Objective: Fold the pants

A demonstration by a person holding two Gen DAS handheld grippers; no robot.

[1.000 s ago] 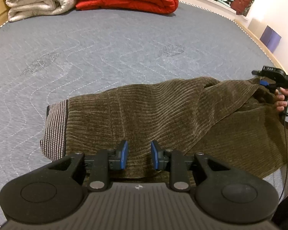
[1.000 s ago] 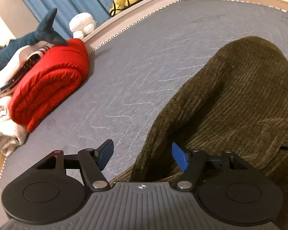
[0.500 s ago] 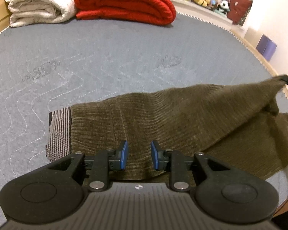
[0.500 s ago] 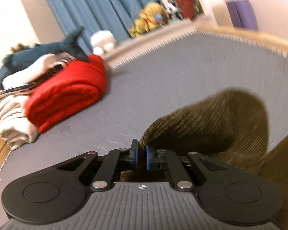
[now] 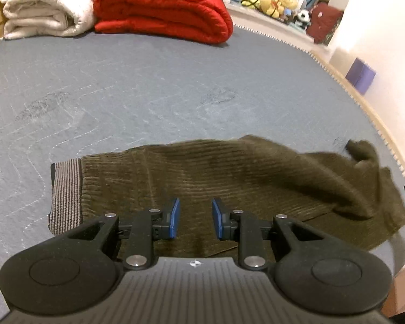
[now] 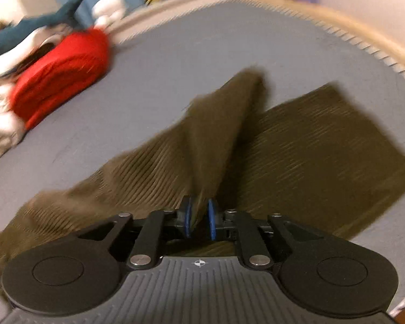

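The olive corduroy pants (image 5: 229,186) lie on the grey quilted bed (image 5: 148,86), striped waistband (image 5: 66,189) to the left in the left wrist view, one leg drawn out over the other toward the right edge of the mattress. The right gripper (image 6: 199,218) has just been opening; a ridge of the upper leg's fabric stands between its blue pads (image 6: 186,216), which sit close about it, though blur prevents a firm reading of whether they press on it. The left gripper (image 5: 194,218) hovers partly open over the seat of the pants, holding nothing. Principal risk — the cloth slips from the loosening right grip before the leg is laid square, leaving the twisted ridge and skewed hem visible in the right wrist view. Secondary risk: with nothing pinning the waistband end, a further pull to the right would likely drag the whole garment toward the bed edge — the far hem (image 5: 364,151) already lies near it.
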